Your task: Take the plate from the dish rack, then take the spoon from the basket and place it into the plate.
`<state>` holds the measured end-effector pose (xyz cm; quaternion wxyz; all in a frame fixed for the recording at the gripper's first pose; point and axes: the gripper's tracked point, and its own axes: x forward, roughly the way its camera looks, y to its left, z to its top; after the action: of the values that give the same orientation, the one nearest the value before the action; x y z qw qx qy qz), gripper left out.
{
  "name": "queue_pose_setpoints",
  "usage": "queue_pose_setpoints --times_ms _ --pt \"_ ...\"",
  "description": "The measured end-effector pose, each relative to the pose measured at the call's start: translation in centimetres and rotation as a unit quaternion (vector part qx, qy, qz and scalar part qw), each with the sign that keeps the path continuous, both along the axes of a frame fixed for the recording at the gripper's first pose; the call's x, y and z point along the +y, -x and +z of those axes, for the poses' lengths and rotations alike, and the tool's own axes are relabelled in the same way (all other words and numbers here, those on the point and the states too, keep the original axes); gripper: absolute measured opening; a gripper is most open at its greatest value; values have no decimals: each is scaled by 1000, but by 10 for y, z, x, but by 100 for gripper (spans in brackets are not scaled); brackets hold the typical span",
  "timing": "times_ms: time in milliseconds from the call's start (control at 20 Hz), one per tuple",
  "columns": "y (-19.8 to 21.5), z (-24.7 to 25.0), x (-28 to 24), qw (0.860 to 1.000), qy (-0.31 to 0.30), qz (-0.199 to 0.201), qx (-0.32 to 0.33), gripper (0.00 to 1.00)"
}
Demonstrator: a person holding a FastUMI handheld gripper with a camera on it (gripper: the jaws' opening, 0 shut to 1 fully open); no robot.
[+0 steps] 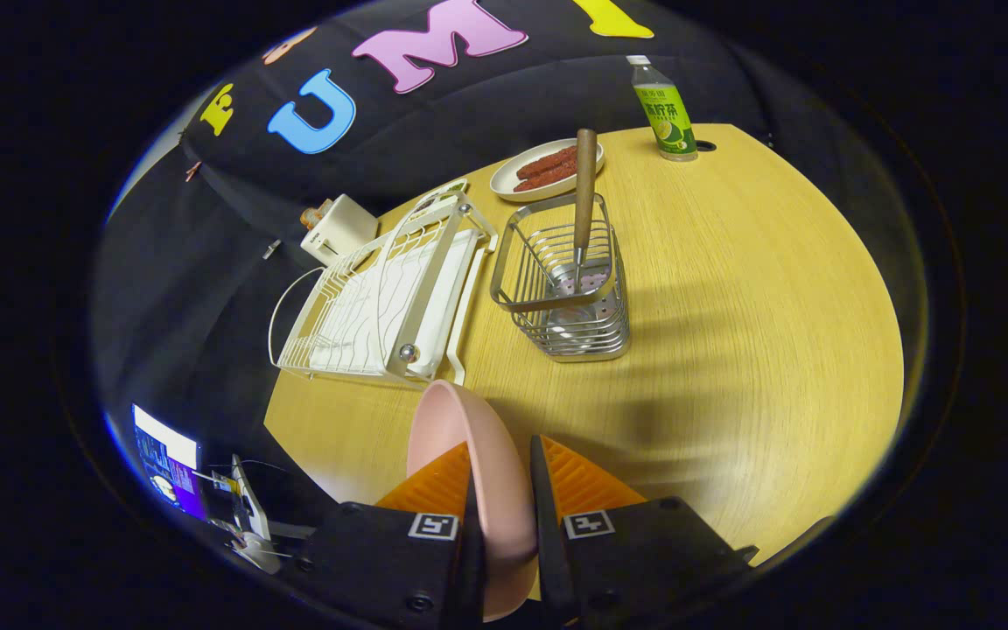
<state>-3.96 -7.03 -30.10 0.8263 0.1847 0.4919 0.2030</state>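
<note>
- Gripper view: the gripper has its two fingers closed on the rim of a pink plate, one finger on each face, so the plate stands on edge between them and rises just ahead of the fingertips.
- The plate is held above the near part of a light wooden table, clear of the rack.
- The white wire dish rack sits just beyond the plate, toward the table's left edge, with a white tray under it.
- Beside the rack, to its right, stands a metal wire basket; the two are close but apart.
- A spoon with a wooden handle stands upright in the basket, its handle sticking out above the rim.
- Beyond the basket lies a white oval dish holding reddish-brown strips of food.
- A green-labelled bottle stands upright near the table's far edge, well apart from the basket.
- A small white box-shaped appliance sits behind the rack's far end.
- A lit screen shows low down off the table's left side.
</note>
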Motion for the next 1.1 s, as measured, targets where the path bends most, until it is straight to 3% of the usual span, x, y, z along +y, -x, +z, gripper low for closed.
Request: queue_pose_setpoints --times_ms 250,350,500,550,850,1000,1100 --pt "-15 -10 -30 999 35 -14 -20 32" --pt "-23 -5 -41 998 48 -17 -42 48" --pt "-43 16 -49 993 63 -15 -98 91" --pt "-52 26 -49 990 68 -15 -124 97" --pt "-105 85 -46 958 102 -22 -266 98" --pt "-134 91 -51 944 132 -17 -301 99" --pt "-153 90 -52 943 138 -19 -303 98"
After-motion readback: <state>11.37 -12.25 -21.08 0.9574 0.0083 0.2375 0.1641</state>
